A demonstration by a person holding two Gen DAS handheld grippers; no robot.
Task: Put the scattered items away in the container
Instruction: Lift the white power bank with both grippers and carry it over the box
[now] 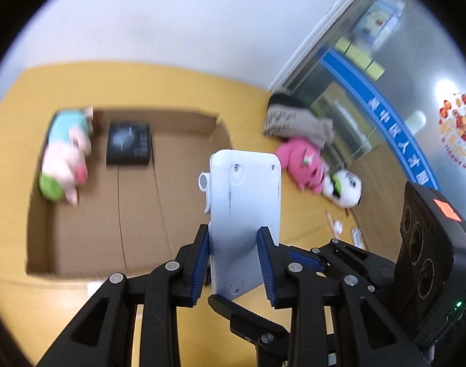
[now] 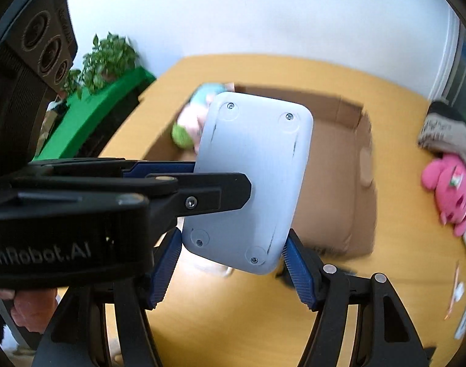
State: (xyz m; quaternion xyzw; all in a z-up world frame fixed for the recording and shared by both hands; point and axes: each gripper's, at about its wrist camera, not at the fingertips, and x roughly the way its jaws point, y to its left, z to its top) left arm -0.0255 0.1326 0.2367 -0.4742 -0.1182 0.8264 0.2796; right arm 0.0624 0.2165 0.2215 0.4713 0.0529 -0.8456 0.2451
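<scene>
Both grippers [image 1: 233, 263] [image 2: 233, 269] clamped on white device [image 1: 245, 202], mid-carry; next: lower into cardboard box [image 1: 135, 214] at ten o'clock.

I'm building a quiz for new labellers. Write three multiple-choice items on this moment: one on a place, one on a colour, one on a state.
1. Where is the black box?
A. Inside the cardboard box, near the pig plush
B. Between a gripper's fingers
C. On the floor

2. What colour is the plush on the table beside the white-and-black toy?
A. Blue
B. Pink
C. Yellow

3. The white device is:
A. lying in the cardboard box
B. flat on the table
C. clamped by the left gripper and the right gripper, held up off the table

Answers:
1 A, it sits on the carton's floor next to the pig.
2 B, its body is bright pink.
3 C, both pairs of jaws press its edges in the wrist views.
</scene>
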